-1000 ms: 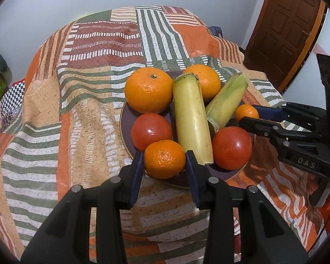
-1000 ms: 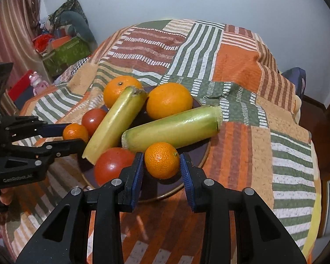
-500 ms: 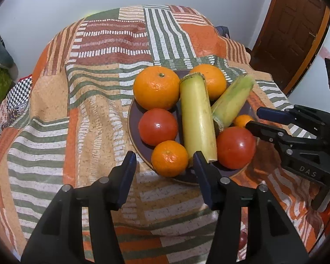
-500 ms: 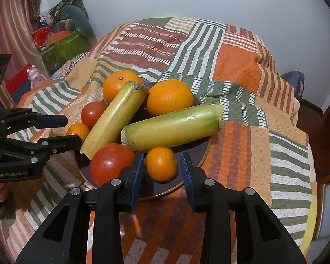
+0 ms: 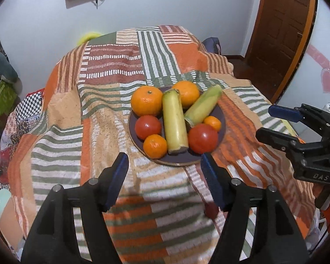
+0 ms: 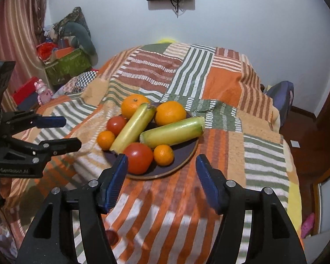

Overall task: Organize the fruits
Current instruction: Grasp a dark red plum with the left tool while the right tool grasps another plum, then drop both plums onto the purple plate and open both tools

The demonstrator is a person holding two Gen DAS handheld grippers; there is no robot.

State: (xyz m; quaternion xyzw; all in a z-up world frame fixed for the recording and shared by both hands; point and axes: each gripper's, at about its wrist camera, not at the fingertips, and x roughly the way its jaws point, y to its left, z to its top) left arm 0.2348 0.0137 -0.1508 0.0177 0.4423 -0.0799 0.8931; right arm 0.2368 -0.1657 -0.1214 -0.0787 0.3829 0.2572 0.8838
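Left wrist view: the left gripper [image 5: 164, 165] hangs just short of the near rim of the plate [image 5: 222, 121], its jaws spread wide with nothing between them but patchwork cloth [image 5: 99, 121].
Right wrist view: the right gripper [image 6: 161, 167] sits at the plate's [image 6: 190, 147] near edge, jaws likewise wide and holding nothing; the plate rim shows in the gap between its blue pads [image 6: 114, 180].
Gripper to gripper: each shows in the other's camera, the right gripper [image 5: 279, 123] off to the plate's right side, the left gripper [image 6: 63, 132] off to its left side, both apart from the fruit.
Nearest fruit, left side: a small tangerine [image 5: 155, 146] and a tomato [image 5: 202, 138] lie at the plate's near rim, the long corn cob [image 5: 175, 123] between them.
Nearest fruit, right side: the same tomato [image 6: 138, 158] and a second small tangerine [image 6: 163, 154] lie closest.
Look of the pile: two large oranges [image 5: 146, 103] [image 5: 186, 93] at the far side, a second tomato [image 5: 148, 127], two pale yellow-green corn cobs crossing the middle, the second one [image 5: 202, 106] overhanging the rim.
Plate: dark, round, with a thin light edge, all the produce resting on it.
Room: striped cloth spreads wide to the left and far side of the plate; the cloth drops away at the table's edges.
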